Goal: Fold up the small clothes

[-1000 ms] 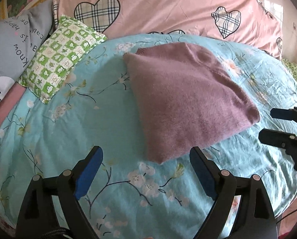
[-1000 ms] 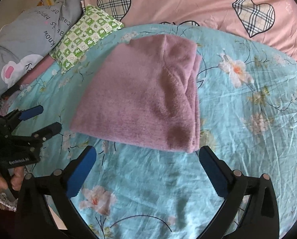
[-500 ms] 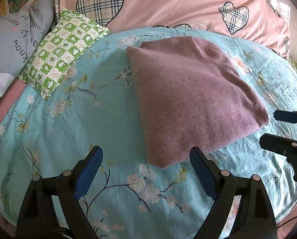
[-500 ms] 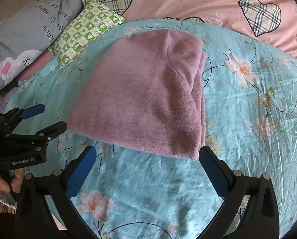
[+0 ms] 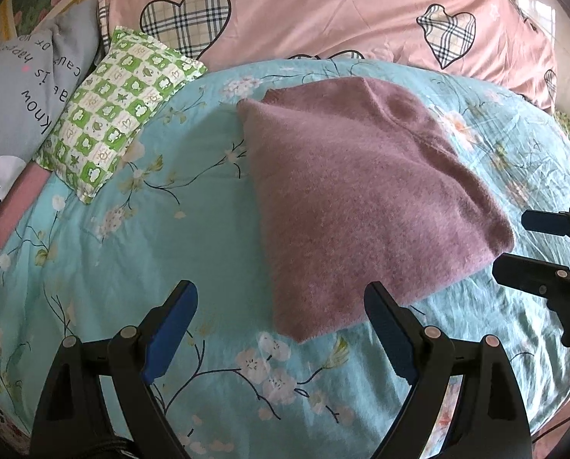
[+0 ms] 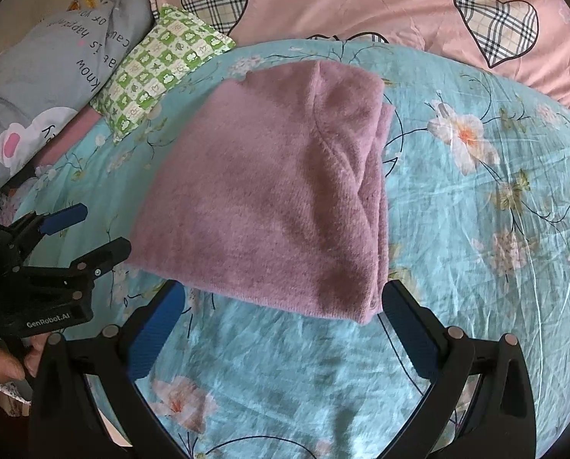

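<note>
A mauve fuzzy garment [image 5: 361,199] lies folded into a flat packet on the turquoise floral bedsheet [image 5: 132,252]; it also shows in the right wrist view [image 6: 277,199]. My left gripper [image 5: 281,329] is open and empty, its jaws wide apart just in front of the garment's near corner. My right gripper [image 6: 281,325] is open and empty, its jaws straddling the near edge of the garment without touching it. Each gripper shows in the other's view, the right one [image 5: 533,252] at the garment's right and the left one [image 6: 82,233] at its left.
A green checked pillow [image 5: 113,114] and a grey printed pillow [image 5: 13,88] lie at the back left. A pink quilt with plaid hearts [image 5: 323,11] runs along the back. A hand [image 6: 2,359] holds the left gripper's handle.
Both grippers have moved forward toward the folded garment, which now sits closer to the jaws. Both stay open. The garment has not moved on the sheet.
</note>
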{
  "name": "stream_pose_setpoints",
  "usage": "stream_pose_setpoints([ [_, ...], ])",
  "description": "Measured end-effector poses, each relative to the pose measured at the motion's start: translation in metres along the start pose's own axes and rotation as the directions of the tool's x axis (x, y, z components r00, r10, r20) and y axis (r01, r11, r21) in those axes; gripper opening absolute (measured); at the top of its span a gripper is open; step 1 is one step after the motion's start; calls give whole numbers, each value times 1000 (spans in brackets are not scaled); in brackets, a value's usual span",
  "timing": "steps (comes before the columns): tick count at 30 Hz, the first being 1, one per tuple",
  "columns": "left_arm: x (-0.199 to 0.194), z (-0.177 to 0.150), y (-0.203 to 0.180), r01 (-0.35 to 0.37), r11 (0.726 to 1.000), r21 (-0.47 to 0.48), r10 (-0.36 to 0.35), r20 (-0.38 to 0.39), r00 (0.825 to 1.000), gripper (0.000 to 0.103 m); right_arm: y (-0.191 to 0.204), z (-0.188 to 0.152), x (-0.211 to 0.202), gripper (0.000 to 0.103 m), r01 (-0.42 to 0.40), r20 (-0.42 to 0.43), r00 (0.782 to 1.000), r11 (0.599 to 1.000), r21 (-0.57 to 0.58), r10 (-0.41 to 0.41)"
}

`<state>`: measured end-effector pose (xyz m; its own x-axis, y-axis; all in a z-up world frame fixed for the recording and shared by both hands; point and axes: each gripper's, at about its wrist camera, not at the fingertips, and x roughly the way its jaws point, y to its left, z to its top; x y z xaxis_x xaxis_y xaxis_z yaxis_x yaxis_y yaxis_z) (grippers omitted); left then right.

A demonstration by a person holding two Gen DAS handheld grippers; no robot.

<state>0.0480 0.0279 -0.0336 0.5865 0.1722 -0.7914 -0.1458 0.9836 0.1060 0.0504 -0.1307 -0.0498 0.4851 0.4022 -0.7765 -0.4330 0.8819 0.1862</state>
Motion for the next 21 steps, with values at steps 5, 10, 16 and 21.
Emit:
stream_pose_setpoints([
  [5,3,4,1,3,1000,1,-3,0,1000,89,0,4,1,103,-4,2,1000,1000,-6,4],
  [10,6,8,2,6,1000,0,-6,-4,1000,90,-2,7,2,103,-8,1,1000,1000,-1,8],
  [16,8,12,2,10,1000,-1,-10,-10,1000,90,-4,10,4,103,-13,-3,1000,1000,3,13],
  [21,9,16,1,14,1000,2,-14,-11,1000,90,-6,15,6,103,-17,1,1000,1000,5,17],
])
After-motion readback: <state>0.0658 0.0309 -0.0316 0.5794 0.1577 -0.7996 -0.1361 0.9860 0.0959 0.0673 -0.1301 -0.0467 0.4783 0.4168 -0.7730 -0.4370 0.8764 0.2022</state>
